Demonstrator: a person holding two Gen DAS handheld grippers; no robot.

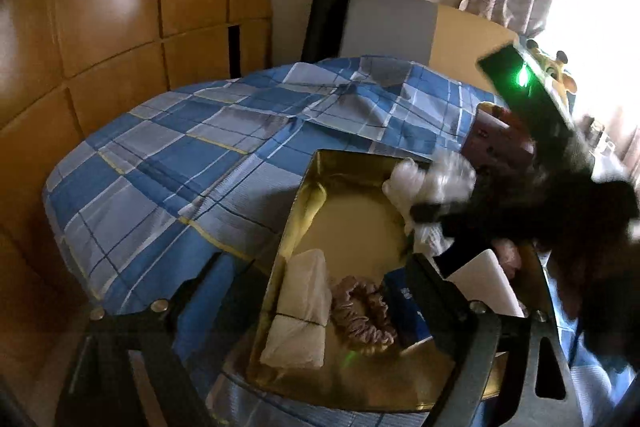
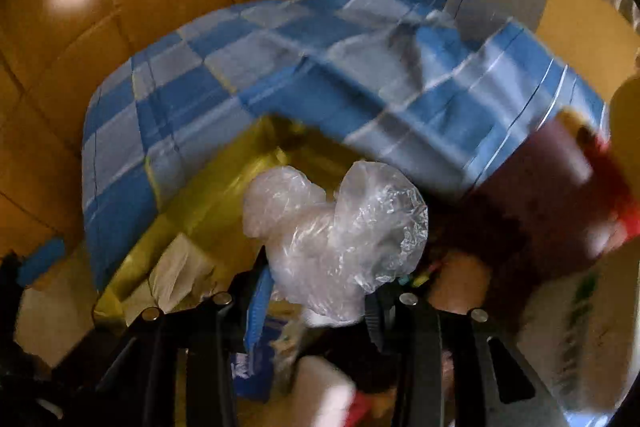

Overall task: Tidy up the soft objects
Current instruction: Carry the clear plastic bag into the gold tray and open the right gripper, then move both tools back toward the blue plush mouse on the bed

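The crinkled clear plastic bag (image 2: pixel 336 239) hangs clamped in the right gripper (image 2: pixel 320 301) jaws, over the gold box's (image 1: pixel 296 195) far right corner. Inside, at the near end, lie a folded white cloth (image 1: pixel 298 311), a pink scrunchie (image 1: pixel 366 315) and a blue packet (image 1: pixel 408 303) (its print too blurred to read). The box sits on the checked bed (image 1: pixel 160 163). The left gripper (image 1: pixel 316 311) jaws stand wide apart, empty.
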